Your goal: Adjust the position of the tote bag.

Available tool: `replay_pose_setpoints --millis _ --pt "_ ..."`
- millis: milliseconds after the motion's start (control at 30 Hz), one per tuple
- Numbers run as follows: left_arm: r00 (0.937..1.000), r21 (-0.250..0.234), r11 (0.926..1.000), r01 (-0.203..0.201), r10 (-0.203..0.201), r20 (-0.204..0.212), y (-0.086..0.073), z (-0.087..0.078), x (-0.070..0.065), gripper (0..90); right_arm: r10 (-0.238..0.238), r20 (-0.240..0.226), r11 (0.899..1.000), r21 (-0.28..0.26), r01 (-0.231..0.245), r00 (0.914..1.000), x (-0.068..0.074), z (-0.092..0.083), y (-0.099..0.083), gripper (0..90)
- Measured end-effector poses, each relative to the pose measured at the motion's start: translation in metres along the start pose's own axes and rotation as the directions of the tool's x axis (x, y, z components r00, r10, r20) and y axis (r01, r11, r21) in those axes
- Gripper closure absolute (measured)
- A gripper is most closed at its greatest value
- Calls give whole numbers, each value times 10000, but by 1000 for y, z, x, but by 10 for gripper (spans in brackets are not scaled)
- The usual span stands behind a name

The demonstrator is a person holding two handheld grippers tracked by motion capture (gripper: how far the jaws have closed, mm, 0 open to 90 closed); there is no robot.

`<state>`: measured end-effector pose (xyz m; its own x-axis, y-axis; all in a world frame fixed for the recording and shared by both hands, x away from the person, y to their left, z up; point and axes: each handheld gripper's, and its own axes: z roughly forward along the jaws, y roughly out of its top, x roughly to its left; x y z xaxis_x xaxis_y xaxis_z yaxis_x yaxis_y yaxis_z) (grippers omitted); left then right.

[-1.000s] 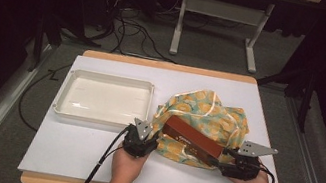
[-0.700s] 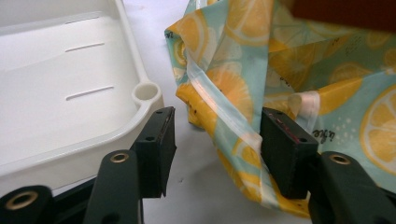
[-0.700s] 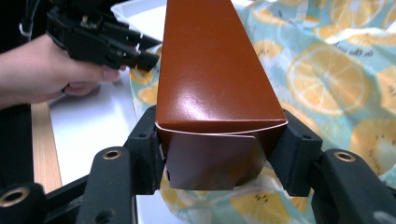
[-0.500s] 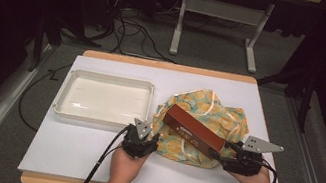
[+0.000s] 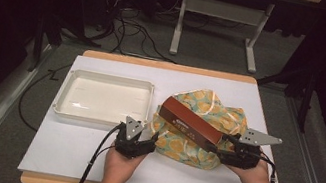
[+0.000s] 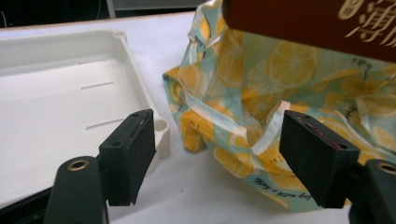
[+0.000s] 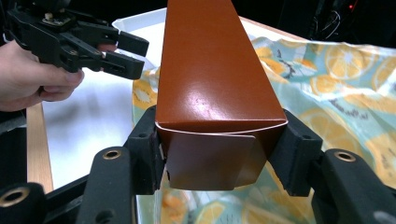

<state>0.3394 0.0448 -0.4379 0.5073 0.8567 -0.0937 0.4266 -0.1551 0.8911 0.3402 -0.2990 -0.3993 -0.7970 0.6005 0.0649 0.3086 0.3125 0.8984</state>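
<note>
A long brown box (image 5: pixel 190 122) hangs tilted above a lemon-print cloth bag (image 5: pixel 209 107). My right gripper (image 5: pixel 219 151) is shut on its near end. In the right gripper view both pads press the box (image 7: pixel 210 79) at its end flap, and my right gripper (image 7: pixel 215 149) points along it. My left gripper (image 5: pixel 151 139) stands at the bag's left edge, and its jaws have just been opening. They are open in the left gripper view (image 6: pixel 219 158) with nothing between the pads; the bag's folds (image 6: pixel 243 102) lie just beyond the tips.
A white tray (image 5: pixel 107 78) lies empty to the left of the bag, its corner (image 6: pixel 161 128) close to my left jaw. A white mat (image 5: pixel 63 155) covers the wooden table. Cables and a metal stand are on the floor beyond.
The box has risen off the bag with my right gripper lifting its near end. My left gripper's jaws have spread wider and lifted slightly beside the bag.
</note>
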Motion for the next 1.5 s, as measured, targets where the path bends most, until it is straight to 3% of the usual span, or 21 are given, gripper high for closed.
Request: replay_pose_setpoints --millis 100,233,267,467,533,700,967,1100,1267,1500 --pt "9998 -101 9999 74 -72 194 2 -6 3 251 -111 -105 9999 21 111 9999 2 6 6 446" --pt "9999 -137 9999 -37 38 93 1 -13 13 253 -225 -208 9997 26 225 9995 5 16 16 446" --pt "9996 80 9995 -296 296 23 2 -17 19 256 -301 -221 9995 48 302 9993 6 18 19 445" --pt "9996 199 9998 -63 68 -281 2 -36 47 260 -450 -409 9989 76 454 9981 10 35 31 445" --pt "9985 356 9991 -243 260 -477 1 -41 56 258 -523 -469 9985 113 529 9975 11 41 34 445" --pt "9970 315 9994 -128 152 -755 -4 -60 83 254 -582 -707 9981 165 595 9958 14 59 44 445" --pt "9891 579 9983 -16 102 -1470 -24 -90 122 260 -859 -1061 9960 158 880 9906 22 89 60 446" --pt "9862 600 9982 53 47 -1657 -35 -98 130 260 -905 -1198 9954 212 937 9887 24 104 66 446" --pt "9810 266 9994 219 -164 -1932 -43 -109 138 262 -1045 -1385 9933 342 1102 9848 26 122 73 445" --pt "9802 221 9973 699 -645 -1870 -52 -114 145 262 -1286 -1696 9891 499 1388 9771 32 154 89 446"
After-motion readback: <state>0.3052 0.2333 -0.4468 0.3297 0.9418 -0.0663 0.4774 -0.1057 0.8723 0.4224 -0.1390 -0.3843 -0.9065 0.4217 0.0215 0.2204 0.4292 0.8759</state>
